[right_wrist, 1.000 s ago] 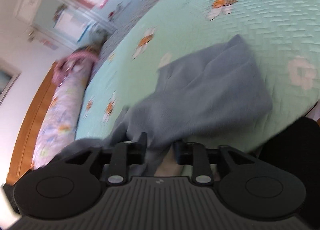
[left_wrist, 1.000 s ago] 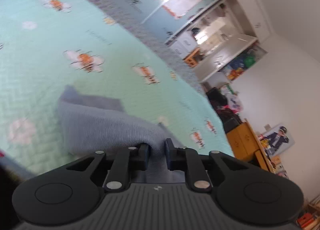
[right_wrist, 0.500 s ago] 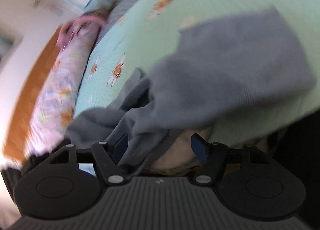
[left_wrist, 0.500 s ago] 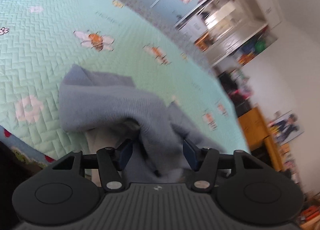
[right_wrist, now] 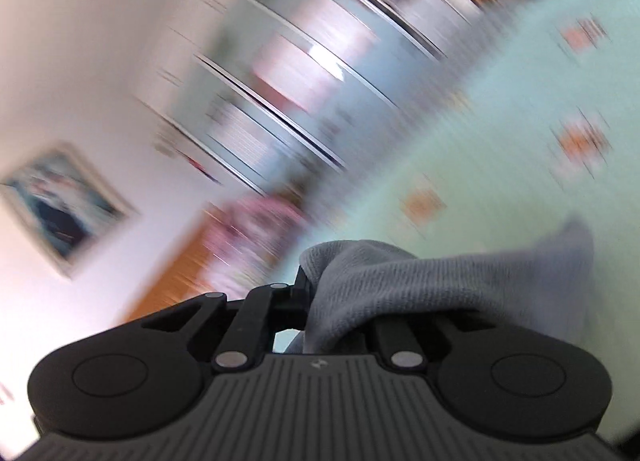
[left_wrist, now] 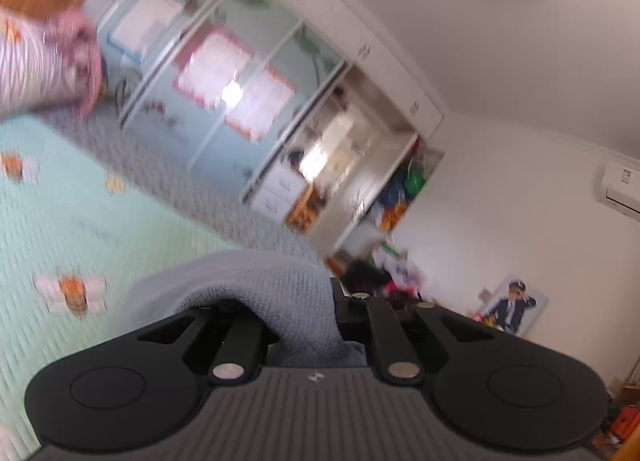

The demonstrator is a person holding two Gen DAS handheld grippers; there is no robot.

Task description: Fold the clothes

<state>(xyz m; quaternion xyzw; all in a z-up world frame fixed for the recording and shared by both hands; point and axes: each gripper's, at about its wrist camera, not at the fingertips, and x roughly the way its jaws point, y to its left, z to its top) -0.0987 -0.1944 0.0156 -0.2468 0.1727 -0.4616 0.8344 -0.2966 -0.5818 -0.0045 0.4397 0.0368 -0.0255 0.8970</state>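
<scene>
A grey-blue knitted garment bunches over my left gripper, which is shut on a fold of it. Only the right finger shows; cloth covers the left one. In the right wrist view the same garment drapes across my right gripper, also shut on it, with the right finger buried under fabric. Both grippers hold the cloth lifted above the mint bedspread. Most of the garment hangs out of sight below the cameras.
The bee-patterned bedspread spreads beneath. A pink pillow and wooden headboard lie at the bed's head. A glass-fronted wardrobe stands beyond, with cluttered shelves and a poster to the right.
Both grippers opened half a second ago and have shut on the garment again. Both cameras have swung upward from the bed toward the wardrobe and walls, lifting the cloth; the right view is heavily blurred.
</scene>
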